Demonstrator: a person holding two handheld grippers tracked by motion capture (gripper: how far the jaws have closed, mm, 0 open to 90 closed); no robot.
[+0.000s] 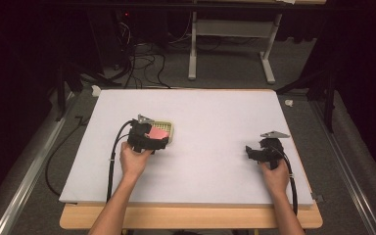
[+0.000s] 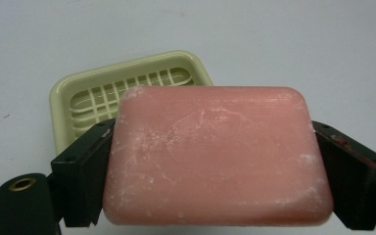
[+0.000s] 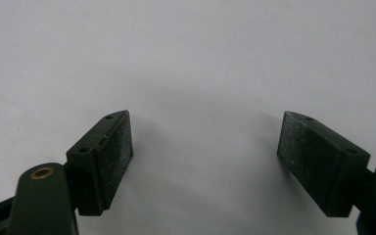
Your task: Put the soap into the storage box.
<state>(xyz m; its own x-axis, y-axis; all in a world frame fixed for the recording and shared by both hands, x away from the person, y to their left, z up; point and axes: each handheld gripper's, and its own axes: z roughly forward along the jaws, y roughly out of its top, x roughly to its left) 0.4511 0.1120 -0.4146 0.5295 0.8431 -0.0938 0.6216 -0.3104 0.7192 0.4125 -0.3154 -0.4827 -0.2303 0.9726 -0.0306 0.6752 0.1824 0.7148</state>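
the left gripper (image 2: 215, 161) clamps a pink rectangular soap bar (image 2: 215, 156) just before the pale yellow slotted plastic soap dish (image 2: 78, 98). its own view shows the dish's grid. the right gripper (image 3: 203, 152), well right of the dish on the white counter (image 1: 215, 112), gapes empty.

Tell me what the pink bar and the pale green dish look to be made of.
Pink bar: likely hard soap, matte, waxy, with white chalky scuffs on its face. Pale green dish: apparently moulded plastic, smooth, slightly glossy, with a slotted grid base.

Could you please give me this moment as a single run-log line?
left gripper: shut on pink soap bar, near the soap dish | right gripper: open, nothing between jaws | surface: white table
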